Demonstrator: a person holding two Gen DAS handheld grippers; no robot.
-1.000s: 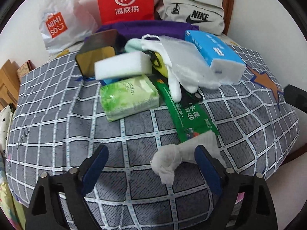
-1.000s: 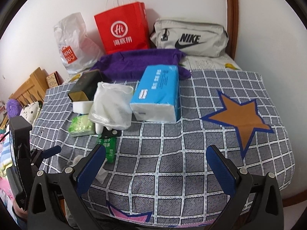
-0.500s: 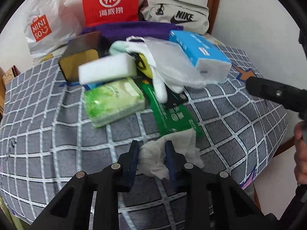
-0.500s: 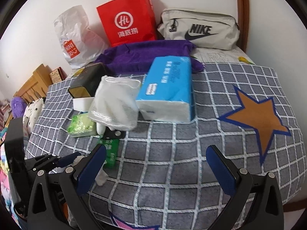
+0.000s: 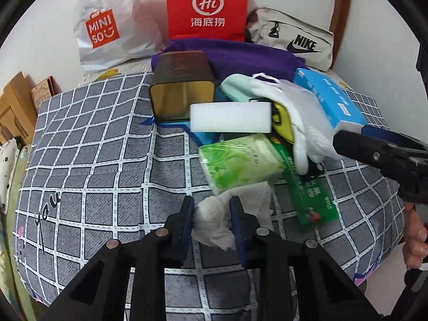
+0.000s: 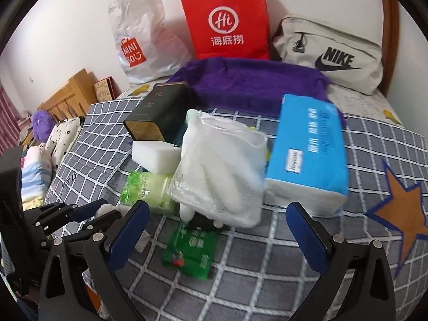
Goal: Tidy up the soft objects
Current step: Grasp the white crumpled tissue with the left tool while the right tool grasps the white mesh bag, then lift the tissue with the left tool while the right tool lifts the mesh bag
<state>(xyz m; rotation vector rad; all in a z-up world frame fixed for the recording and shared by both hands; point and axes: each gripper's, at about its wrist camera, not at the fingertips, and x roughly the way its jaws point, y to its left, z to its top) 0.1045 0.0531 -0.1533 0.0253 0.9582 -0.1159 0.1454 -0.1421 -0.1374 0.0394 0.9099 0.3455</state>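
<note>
The left gripper (image 5: 211, 214) fingers pinch a crumpled white tissue (image 5: 227, 214) over the grey checked bedspread (image 5: 93, 160). Just beyond them lie a green wipes pack (image 5: 238, 165) and a white sponge (image 5: 231, 117). The right gripper (image 6: 216, 224) fingers are spread wide, a bagged white glove (image 6: 219, 174) ahead of them. A red paper bag (image 6: 226, 21) leans against the white wall (image 6: 67, 13) behind.

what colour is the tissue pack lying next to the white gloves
Blue on top with white ends: the tissue pack shows best in the right wrist view.
</note>
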